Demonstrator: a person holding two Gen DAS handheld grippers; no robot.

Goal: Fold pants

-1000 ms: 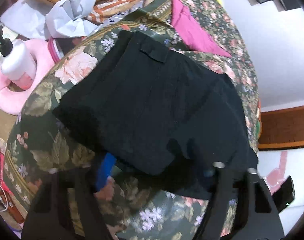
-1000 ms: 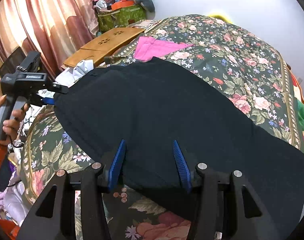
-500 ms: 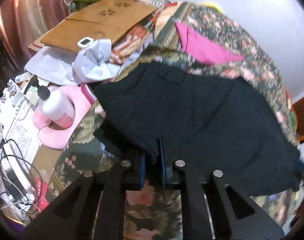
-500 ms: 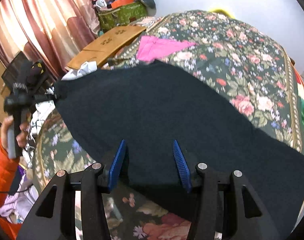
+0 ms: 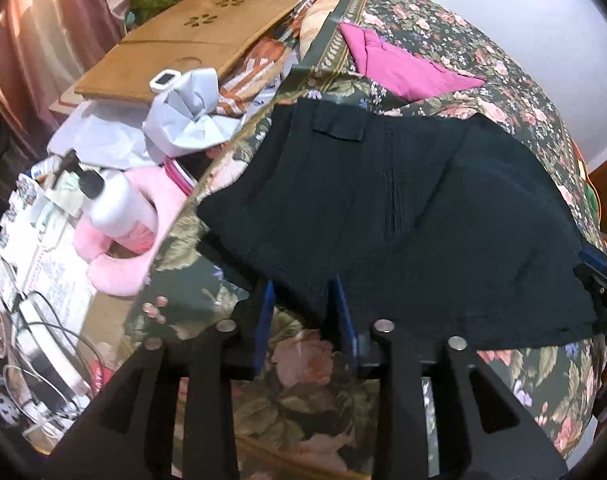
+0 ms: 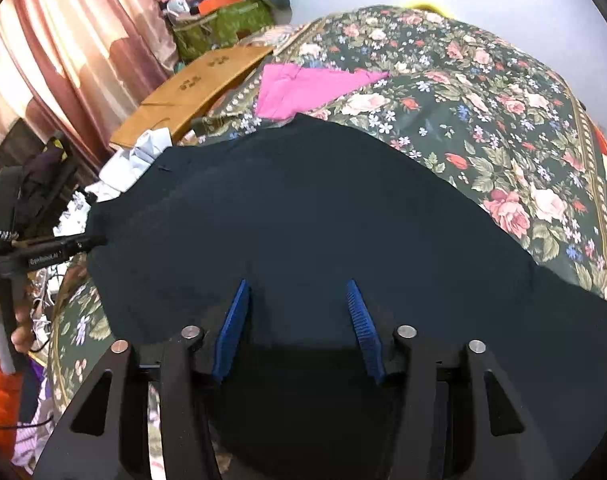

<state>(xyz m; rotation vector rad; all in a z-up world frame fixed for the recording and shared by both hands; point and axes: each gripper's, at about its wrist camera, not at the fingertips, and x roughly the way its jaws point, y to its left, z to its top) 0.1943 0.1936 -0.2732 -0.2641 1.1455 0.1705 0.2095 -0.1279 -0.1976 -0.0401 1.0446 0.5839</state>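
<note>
Now my left gripper (image 5: 303, 312) has its jaws apart again, having let go of the pants (image 5: 391, 208) edge it pinched half a second ago. Right gripper (image 6: 299, 320) jaws remain apart over them. Pants lie flat on the bed (image 6: 503, 128); I judge this fold set, next one pending.

Clutter (image 5: 115, 184) crowds the bedspread's (image 5: 523, 92) left edge.
</note>
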